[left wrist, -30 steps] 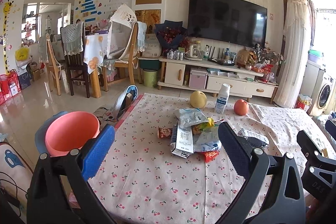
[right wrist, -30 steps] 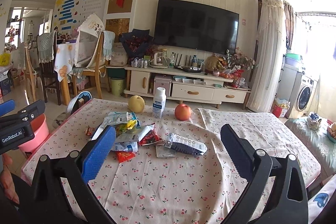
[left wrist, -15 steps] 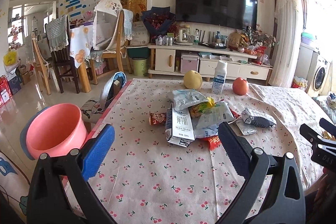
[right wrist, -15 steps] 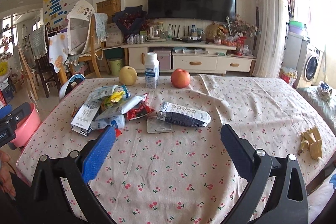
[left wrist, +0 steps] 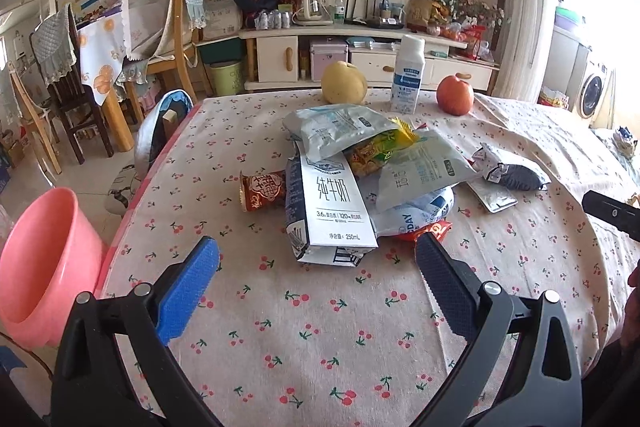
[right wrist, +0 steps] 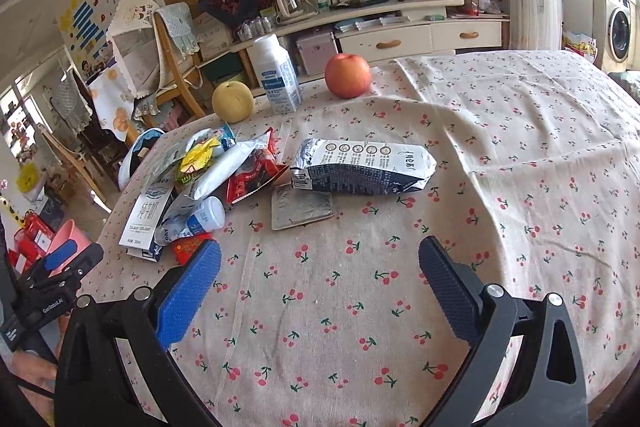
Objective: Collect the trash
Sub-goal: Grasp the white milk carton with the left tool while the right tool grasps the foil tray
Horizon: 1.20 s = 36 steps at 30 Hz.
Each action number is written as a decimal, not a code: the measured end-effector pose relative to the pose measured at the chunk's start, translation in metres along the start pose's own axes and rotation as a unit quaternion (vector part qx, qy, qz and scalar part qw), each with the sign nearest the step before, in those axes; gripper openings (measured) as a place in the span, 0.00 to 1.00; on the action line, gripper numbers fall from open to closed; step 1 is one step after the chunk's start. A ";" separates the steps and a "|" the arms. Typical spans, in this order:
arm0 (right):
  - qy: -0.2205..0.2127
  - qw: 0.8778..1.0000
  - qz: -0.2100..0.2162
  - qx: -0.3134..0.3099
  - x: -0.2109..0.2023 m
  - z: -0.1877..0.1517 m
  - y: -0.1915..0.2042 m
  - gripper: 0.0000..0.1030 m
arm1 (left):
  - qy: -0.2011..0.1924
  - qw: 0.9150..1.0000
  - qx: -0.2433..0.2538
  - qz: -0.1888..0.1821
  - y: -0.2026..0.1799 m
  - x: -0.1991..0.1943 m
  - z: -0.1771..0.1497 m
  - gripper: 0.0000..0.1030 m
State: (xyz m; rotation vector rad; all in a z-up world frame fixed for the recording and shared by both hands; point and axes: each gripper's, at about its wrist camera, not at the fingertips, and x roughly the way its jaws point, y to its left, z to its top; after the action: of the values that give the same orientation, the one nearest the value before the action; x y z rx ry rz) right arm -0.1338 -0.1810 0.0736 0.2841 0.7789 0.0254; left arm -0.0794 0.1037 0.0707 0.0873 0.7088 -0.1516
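Note:
A pile of trash lies on the cherry-print tablecloth (left wrist: 320,327): a flattened white milk carton (left wrist: 334,203), pale snack bags (left wrist: 416,171), a yellow wrapper (left wrist: 384,147), a small red-brown wrapper (left wrist: 262,189). A dark crumpled bag (right wrist: 360,167) and a flat silver packet (right wrist: 300,207) lie to the right. A pink bucket (left wrist: 40,267) stands off the table's left edge. My left gripper (left wrist: 316,263) is open and empty just before the carton. My right gripper (right wrist: 318,267) is open and empty, short of the silver packet.
A yellow pear (left wrist: 344,83), a white bottle (left wrist: 408,75) and a red apple (left wrist: 454,95) stand at the table's far edge. A stool (left wrist: 156,131) sits by the left edge. Chairs and a TV cabinet stand beyond.
Both grippers have moved forward and tilted down toward the table. The trash pile and the dark bag now look nearer and larger. Both stay open.

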 end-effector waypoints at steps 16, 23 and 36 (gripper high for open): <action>0.076 0.996 0.010 -0.038 0.088 0.024 0.018 0.82 | 0.050 0.999 -0.006 0.012 0.002 0.073 0.017 0.82; 0.094 0.993 -0.014 -0.067 0.121 0.029 0.030 0.82 | 0.054 0.998 -0.009 0.007 0.001 0.084 0.019 0.70; 0.079 0.988 -0.057 -0.118 0.126 0.025 0.046 0.62 | 0.047 0.999 -0.023 -0.008 0.006 0.081 0.015 0.65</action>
State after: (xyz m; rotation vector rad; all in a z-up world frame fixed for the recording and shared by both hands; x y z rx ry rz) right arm -0.0229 -0.1264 0.0156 0.0133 0.9390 0.0328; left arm -0.0075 0.0984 0.0293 0.0457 0.8059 -0.1465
